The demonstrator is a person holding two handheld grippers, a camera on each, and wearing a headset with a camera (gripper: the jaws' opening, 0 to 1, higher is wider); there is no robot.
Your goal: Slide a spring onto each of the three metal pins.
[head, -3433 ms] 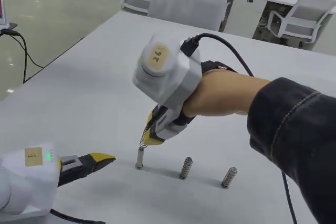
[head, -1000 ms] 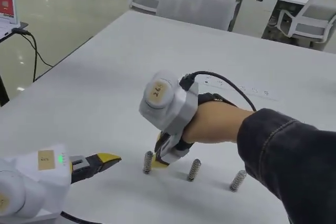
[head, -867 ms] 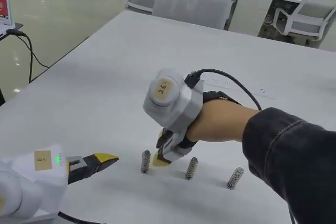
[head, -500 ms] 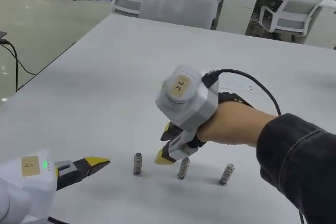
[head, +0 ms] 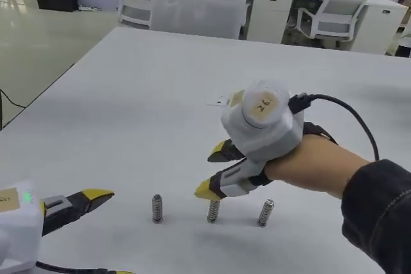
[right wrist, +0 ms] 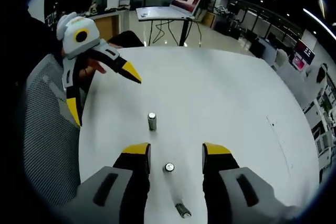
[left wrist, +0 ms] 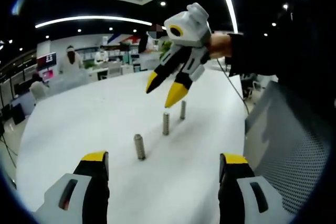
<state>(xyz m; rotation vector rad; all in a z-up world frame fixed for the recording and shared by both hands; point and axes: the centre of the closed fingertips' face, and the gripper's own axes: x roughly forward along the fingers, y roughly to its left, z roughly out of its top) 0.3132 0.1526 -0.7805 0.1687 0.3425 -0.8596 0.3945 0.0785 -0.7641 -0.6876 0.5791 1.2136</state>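
- White worktop (head: 115, 94) runs out into an open office, with desks and swivel chairs (head: 321, 20) beyond its far edge.
- Right gripper (head: 209, 171) hovers just above the middle spring (head: 213, 210). Its jaws are parted fairly wide, with nothing between them and touching nothing. The person's hand (head: 314, 165) carries it, and a black cable (head: 350, 113) trails back from it.
- Left gripper (left wrist: 164, 157) is held low near the worktop's front edge, jaws spread wide and empty. It points along the row from well short of the first spring (head: 157, 208).
- Three springs stand upright, or nearly so, in a row close to the front edge: first, middle and third spring (head: 265, 212). They are evenly apart and none touch.
- Each seems to sit over its metal pin (right wrist: 169, 167), whose tip shows at the top of the coil in the right gripper view. By my reading, every pin is already dressed.
- Handling, as a judgement: these are light little wire coils, springy lengthwise, slick, and liable to roll or flick away if squeezed hard. The best hold is gently across the middle coils, leaving the lower end free to find the pin.
- The pins look stiff and slender, and a sideways knock might tip one.
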